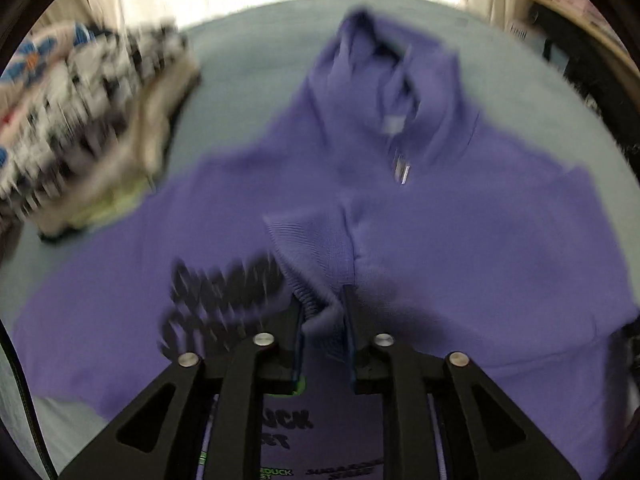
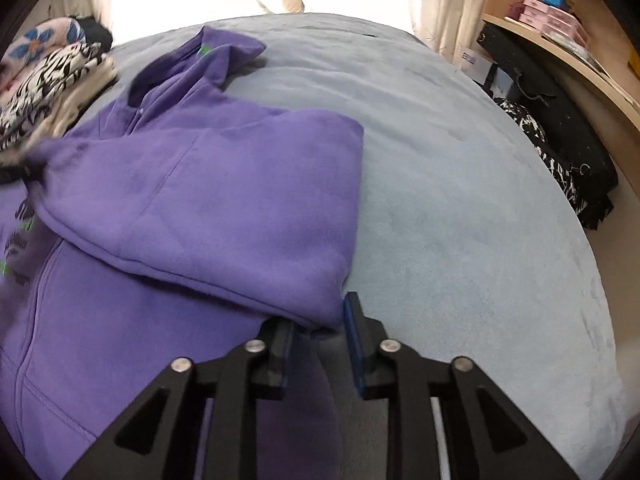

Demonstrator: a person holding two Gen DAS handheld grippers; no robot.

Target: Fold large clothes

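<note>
A large purple hooded sweatshirt point(image 1: 400, 216) lies spread on the grey bed, hood at the far end; it also shows in the right wrist view point(image 2: 208, 200). My left gripper point(image 1: 322, 312) is shut on its ribbed purple cuff point(image 1: 308, 248), held over the black chest lettering point(image 1: 224, 288). The left view is motion-blurred. My right gripper point(image 2: 318, 320) grips the edge of the folded-over purple sleeve point(image 2: 320, 308) at the garment's right side, jaws narrowly apart around the fabric.
A stack of folded patterned clothes point(image 1: 80, 128) sits at the far left of the bed point(image 2: 460, 184); it also shows in the right wrist view point(image 2: 48, 80). Black and patterned garments point(image 2: 560, 152) hang off the bed's right. A wooden shelf with pink boxes point(image 2: 556, 16) stands at the far right.
</note>
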